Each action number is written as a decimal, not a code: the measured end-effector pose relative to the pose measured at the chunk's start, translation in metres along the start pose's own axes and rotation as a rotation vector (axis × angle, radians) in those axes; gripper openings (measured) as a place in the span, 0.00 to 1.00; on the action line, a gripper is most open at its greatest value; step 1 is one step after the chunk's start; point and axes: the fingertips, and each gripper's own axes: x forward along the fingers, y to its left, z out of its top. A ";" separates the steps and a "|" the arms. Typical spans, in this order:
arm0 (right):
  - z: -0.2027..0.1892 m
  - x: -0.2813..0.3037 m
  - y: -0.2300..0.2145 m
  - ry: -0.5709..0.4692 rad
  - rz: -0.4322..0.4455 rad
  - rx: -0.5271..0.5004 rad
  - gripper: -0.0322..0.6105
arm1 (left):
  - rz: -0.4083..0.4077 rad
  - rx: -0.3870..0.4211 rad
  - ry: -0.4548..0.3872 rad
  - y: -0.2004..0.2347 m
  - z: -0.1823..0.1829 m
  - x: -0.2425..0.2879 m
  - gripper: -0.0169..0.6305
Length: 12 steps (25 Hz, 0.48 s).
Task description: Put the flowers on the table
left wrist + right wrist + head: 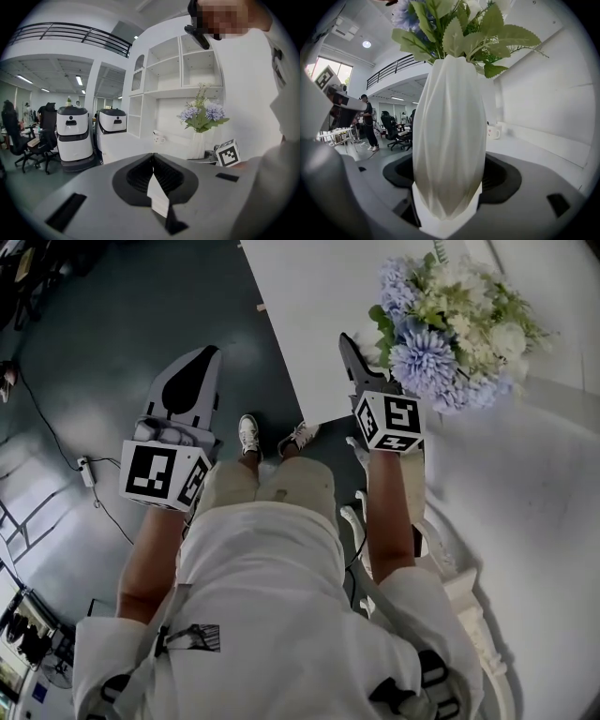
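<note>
- Right under the camera is the person's white shirt [281, 587], with both forearms reaching ahead.
- The white table [300, 306] runs ahead, and its near edge drops off to dark floor.
- The flowers [450, 324] sit in a white ribbed vase [447, 140], over the white surface on the table's right side. Can't tell if the base is resting on anything.
- The right gripper [352, 357] has its jaws clamped on the vase's narrow lower end. With that slick taper and top-heavy blooms, my guess is it tilts or slides if the squeeze loosens.
- The left gripper [208, 352] hangs over the floor with its jaws pressed together and nothing in them, so no backup there.
</note>
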 end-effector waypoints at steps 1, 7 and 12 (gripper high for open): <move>0.003 0.003 0.002 -0.017 0.009 0.003 0.66 | 0.017 0.014 -0.005 0.001 0.003 -0.005 0.05; 0.013 0.013 0.006 -0.080 0.046 -0.002 0.66 | 0.095 0.065 -0.020 0.002 0.016 -0.027 0.05; 0.009 0.014 0.000 -0.089 0.055 -0.016 0.66 | 0.113 0.073 0.004 -0.006 0.013 -0.026 0.05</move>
